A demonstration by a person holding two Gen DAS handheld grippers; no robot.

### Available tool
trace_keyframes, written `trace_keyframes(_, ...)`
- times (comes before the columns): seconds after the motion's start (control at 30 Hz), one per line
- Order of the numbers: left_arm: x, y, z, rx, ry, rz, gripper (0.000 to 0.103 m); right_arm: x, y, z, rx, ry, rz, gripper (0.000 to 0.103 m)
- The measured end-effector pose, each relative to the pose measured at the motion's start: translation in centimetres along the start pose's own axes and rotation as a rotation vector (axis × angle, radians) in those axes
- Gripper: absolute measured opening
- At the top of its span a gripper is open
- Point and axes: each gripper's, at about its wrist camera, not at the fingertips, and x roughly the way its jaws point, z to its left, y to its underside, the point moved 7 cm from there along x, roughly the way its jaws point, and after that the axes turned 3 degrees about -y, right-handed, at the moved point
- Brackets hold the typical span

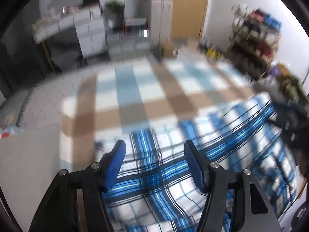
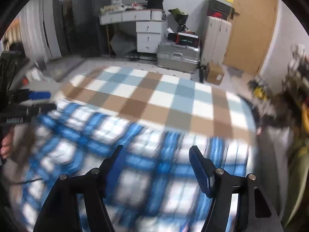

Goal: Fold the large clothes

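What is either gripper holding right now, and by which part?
Nothing: left gripper and right gripper both stand open above the blue-and-white plaid cloth.

Black left gripper frame, ribbed blue pads, silver screws.

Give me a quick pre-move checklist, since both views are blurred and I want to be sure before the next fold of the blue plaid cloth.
1. Left tool free of fabric: ok, its fingers stand apart with nothing clamped between them.
2. Right tool free of fabric: ok, open over the cloth, nothing pinched.
3. Blue plaid cloth lying on the checked cover: ok, it lies spread over the near part.
4. Far part of the checked cover free for folding: ok, bare there.
5. Cloth flat, no wrinkles: cannot tell, too blurred; a raised fold seems to show at the right in the left view.
6. Next edge to grasp located: cannot tell from these views.
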Motion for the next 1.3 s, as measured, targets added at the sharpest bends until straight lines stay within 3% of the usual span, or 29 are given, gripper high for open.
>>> trace_keyframes(0.1, 4.0, 2.3, 1.7, -0.106, 0.035, 0.114, 0.057, 5.4, 0.7, -3.1, -0.005, 0.114, 0.127, 0.066)
trace_keyframes(0.2, 3.9, 3.0, 1.5, -0.110, 0.054, 0.071, 0.057, 9.3, 3.9, -5.9, 0.075, 0.080, 0.247, 0.066)
trace_keyframes(0.3, 3.3, 3.3, 0.8, -0.072, 0.040, 0.064, 0.057, 9.4, 6.1, -6.6, 0.085, 0.025, 0.254, 0.068)
trace_keyframes(0.4, 2.2, 3.4, 1.0, -0.085, 0.036, 0.083, 0.057, 8.6, 6.3, -6.6, 0.101, 0.047, 0.295, 0.067)
trace_keyframes(0.43, 2.3, 3.2, 1.0, -0.089, 0.037, 0.084, 0.057, 8.2, 5.8, -6.2, 0.106, 0.041, 0.294, 0.066)
trace_keyframes(0.53, 3.3, 3.4, 0.9, -0.070, 0.010, 0.099, 0.058, 5.7, 2.5, -2.2, 0.084, -0.079, 0.177, 0.066)
trace_keyframes(0.67, 4.8, 4.1, 0.8, -0.065, 0.005, 0.078, 0.062, 6.7, -0.5, 4.4, 0.018, -0.191, 0.154, 0.066)
trace_keyframes(0.8, 4.5, 4.3, 0.8, -0.084, 0.018, 0.031, 0.066, 11.8, 0.5, 8.5, -0.045, -0.159, 0.277, 0.065)
trace_keyframes(0.83, 4.3, 4.5, 0.8, -0.085, 0.016, 0.023, 0.067, 12.5, 0.8, 8.8, -0.043, -0.148, 0.290, 0.068)
trace_keyframes(0.87, 4.2, 4.7, 0.7, -0.087, 0.015, 0.009, 0.070, 12.3, 0.4, 8.7, -0.029, -0.152, 0.227, 0.069)
trace_keyframes(0.9, 4.1, 4.8, 0.6, -0.088, 0.017, -0.009, 0.072, 12.4, 0.7, 8.6, -0.033, -0.158, 0.247, 0.069)
trace_keyframes(1.0, 3.6, 5.3, 0.6, -0.101, 0.018, -0.079, 0.074, 10.7, 1.3, 6.4, -0.040, -0.141, 0.260, 0.063)
trace_keyframes(1.2, 3.5, 5.3, 0.2, -0.094, 0.025, -0.125, 0.082, 5.3, 2.5, -5.2, 0.044, 0.131, 0.152, 0.065)
trace_keyframes(1.27, 3.4, 5.2, 0.3, -0.104, 0.041, -0.132, 0.082, 5.5, 4.4, -8.4, 0.099, 0.200, 0.209, 0.066)
trace_keyframes(1.3, 3.4, 5.2, 0.4, -0.109, 0.047, -0.135, 0.082, 6.1, 5.9, -9.4, 0.132, 0.182, 0.250, 0.066)
